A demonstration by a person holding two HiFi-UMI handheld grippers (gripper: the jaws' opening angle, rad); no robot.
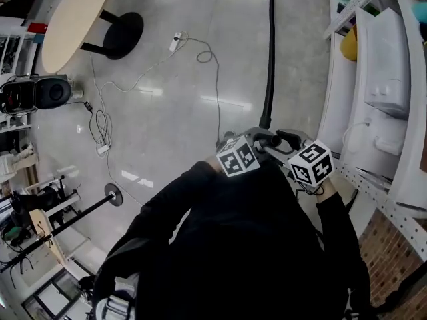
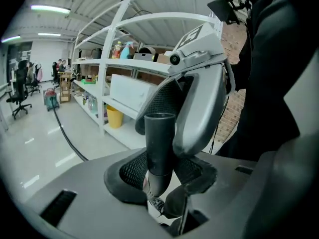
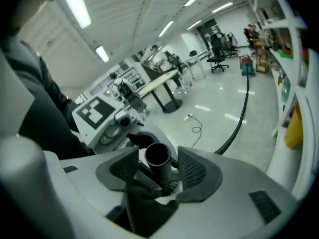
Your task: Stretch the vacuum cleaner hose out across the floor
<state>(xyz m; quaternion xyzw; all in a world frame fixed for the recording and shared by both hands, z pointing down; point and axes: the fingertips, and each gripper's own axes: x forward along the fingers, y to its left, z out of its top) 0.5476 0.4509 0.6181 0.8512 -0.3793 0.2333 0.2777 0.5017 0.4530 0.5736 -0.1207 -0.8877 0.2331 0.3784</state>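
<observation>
Bright ceiling strip lights [image 3: 75, 5], glare streaks on glossy floor [image 1: 200, 79], fisheye edges dark

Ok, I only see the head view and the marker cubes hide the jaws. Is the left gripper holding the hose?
Observer: Yes. The left gripper view shows the left gripper shut on the hose, at its black end.
Child: And the right one?
Observer: The right gripper has the hose between its jaws, but they stand apart from it.
Child: Where does it go?
Observer: The right gripper view shows it crossing the floor to a red machine.
</observation>
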